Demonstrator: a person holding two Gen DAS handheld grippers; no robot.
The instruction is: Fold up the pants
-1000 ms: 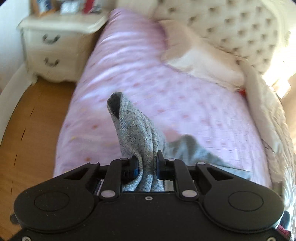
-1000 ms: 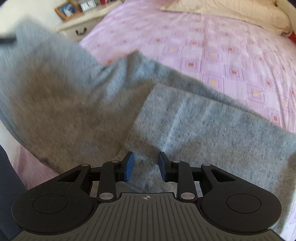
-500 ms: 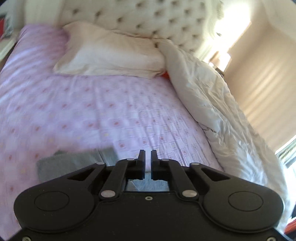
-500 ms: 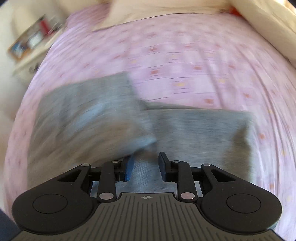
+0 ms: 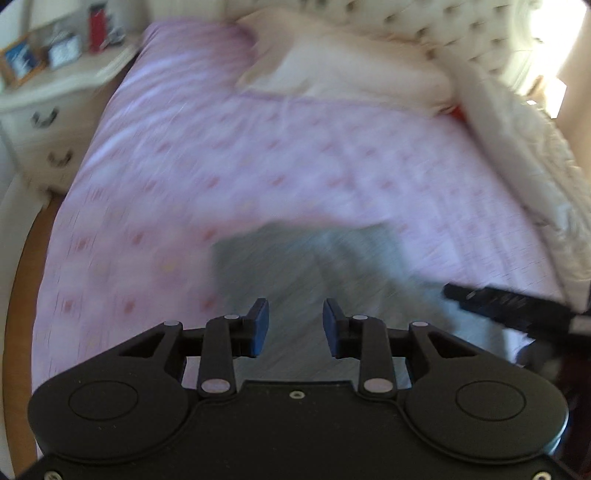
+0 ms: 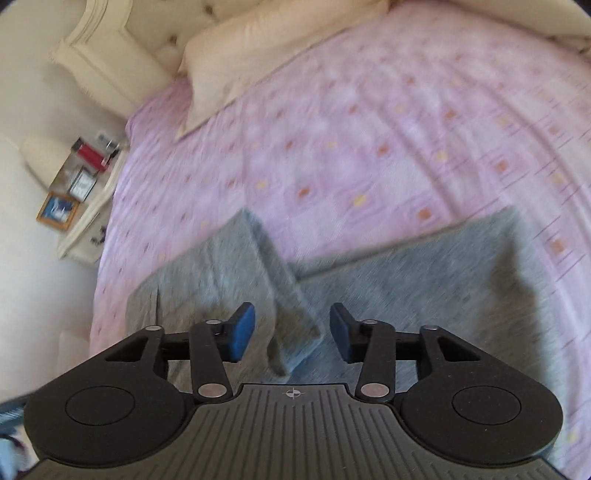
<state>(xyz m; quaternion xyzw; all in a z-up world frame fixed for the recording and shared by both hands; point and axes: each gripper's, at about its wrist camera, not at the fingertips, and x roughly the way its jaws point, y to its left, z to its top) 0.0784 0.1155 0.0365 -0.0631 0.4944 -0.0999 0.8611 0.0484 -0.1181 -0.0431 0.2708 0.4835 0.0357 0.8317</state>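
The grey pants (image 6: 424, 280) lie on the pink sheet (image 6: 369, 122) in the lower half of the right wrist view, one part folded over the other: the folded flap (image 6: 221, 273) sits left of centre, its edge running down between the jaws. In the left wrist view the pants (image 5: 295, 266) are a blurred grey patch at lower centre, just ahead of the fingers.

The left gripper (image 5: 294, 325) has just been opening; its blue pads stand apart over the cloth with nothing pinched between them. The right gripper (image 6: 291, 332) has also just been opening, its jaws wider, the flap's corner hanging in the gap but not pressed by either pad. In the left view the right gripper (image 5: 509, 306) shows as a dark bar at the right edge, above the pants' right end.

Around: a cream pillow (image 5: 343, 70) at upper centre, a tufted headboard (image 5: 424, 22) behind it, a bunched white duvet (image 5: 524, 147) along the right side. A nightstand (image 5: 44, 107) at upper left carries a framed picture (image 5: 18, 62) and a red can (image 5: 98, 31). Wood floor (image 5: 26, 266) shows at the left edge.
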